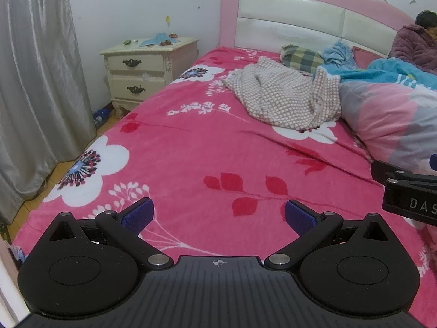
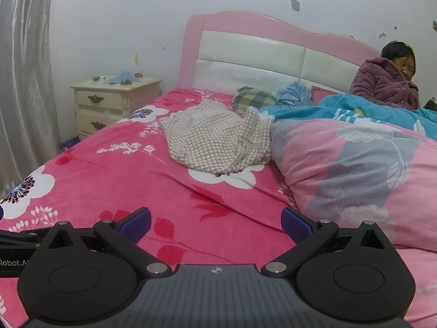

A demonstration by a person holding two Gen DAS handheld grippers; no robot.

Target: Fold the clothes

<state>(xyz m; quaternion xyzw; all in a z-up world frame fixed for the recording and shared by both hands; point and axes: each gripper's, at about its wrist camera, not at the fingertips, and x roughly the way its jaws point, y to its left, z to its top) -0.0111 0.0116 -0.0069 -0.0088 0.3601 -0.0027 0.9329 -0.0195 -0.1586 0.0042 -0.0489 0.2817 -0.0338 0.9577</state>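
Note:
A crumpled checked beige-and-white garment (image 1: 284,95) lies on the pink flowered bedspread (image 1: 191,147), far from both grippers; it also shows in the right wrist view (image 2: 215,139). My left gripper (image 1: 218,216) is open and empty, low over the near part of the bed. My right gripper (image 2: 215,224) is open and empty, also over the near bedspread (image 2: 136,175). The right gripper's body shows at the right edge of the left wrist view (image 1: 409,191).
A pink-and-grey quilt (image 2: 355,169) is heaped on the right. A person in a purple robe (image 2: 387,82) sits by the pink headboard (image 2: 259,54). A cream nightstand (image 1: 147,73) and grey curtain (image 1: 35,82) stand on the left. A plaid pillow (image 1: 303,57) lies behind the garment.

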